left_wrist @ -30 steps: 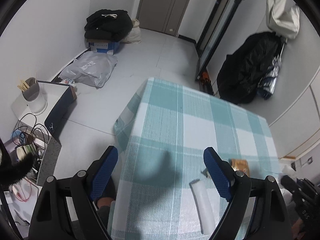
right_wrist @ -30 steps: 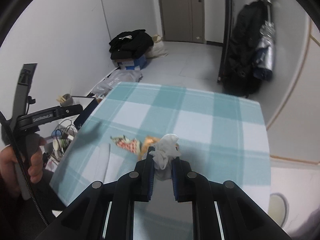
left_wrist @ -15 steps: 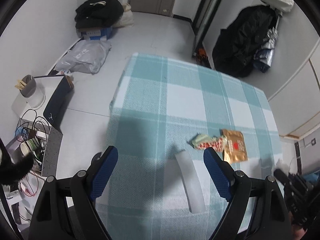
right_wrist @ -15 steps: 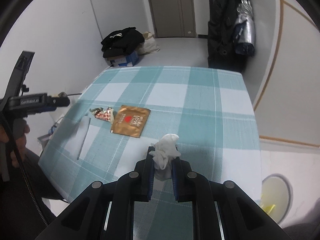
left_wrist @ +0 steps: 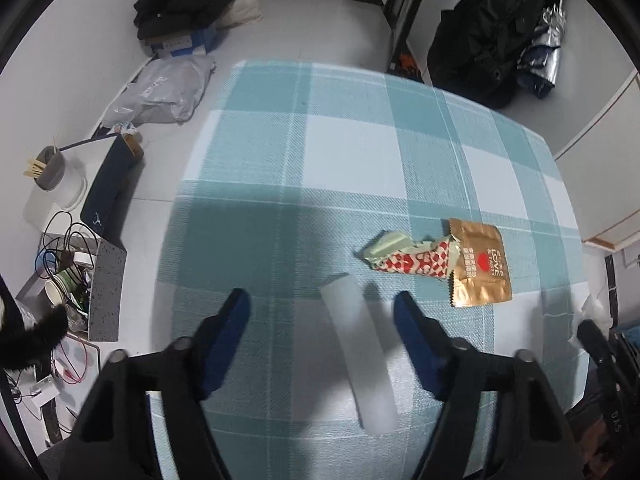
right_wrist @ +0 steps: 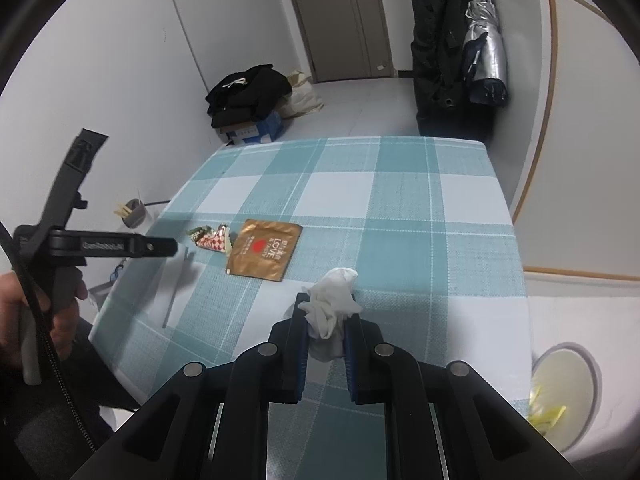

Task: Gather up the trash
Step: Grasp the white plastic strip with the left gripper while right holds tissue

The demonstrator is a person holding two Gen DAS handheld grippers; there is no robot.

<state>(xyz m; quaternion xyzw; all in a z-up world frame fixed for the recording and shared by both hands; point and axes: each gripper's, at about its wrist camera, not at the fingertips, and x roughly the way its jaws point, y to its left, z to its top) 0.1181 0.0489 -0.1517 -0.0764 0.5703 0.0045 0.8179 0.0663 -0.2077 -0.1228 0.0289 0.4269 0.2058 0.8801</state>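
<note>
On the teal checked tablecloth (left_wrist: 344, 152) lie a white translucent strip (left_wrist: 356, 344), a crumpled red-and-white heart wrapper (left_wrist: 408, 256) and a gold packet (left_wrist: 480, 268). My left gripper (left_wrist: 322, 312) points steeply down over the strip, which lies between the blue fingers with a gap on both sides; the jaws are closing. My right gripper (right_wrist: 326, 312) is shut on a crumpled white tissue (right_wrist: 332, 300) above the near part of the table. The right wrist view also shows the gold packet (right_wrist: 264, 250), the wrapper (right_wrist: 212, 238) and the left gripper (right_wrist: 172, 246) held by a hand.
A round white bin (right_wrist: 564, 392) with yellow scraps stands on the floor right of the table. Left of the table are a cup of sticks (left_wrist: 50, 172), cables and a grey bag (left_wrist: 168, 92). Black clothes on a box (left_wrist: 180, 12) and a hanging black coat (right_wrist: 444, 52) lie beyond.
The left gripper came forward over the table and tipped down, bringing the strip between its fingers, which now stand closer together. The right gripper swung right and lower with the tissue still in it.
</note>
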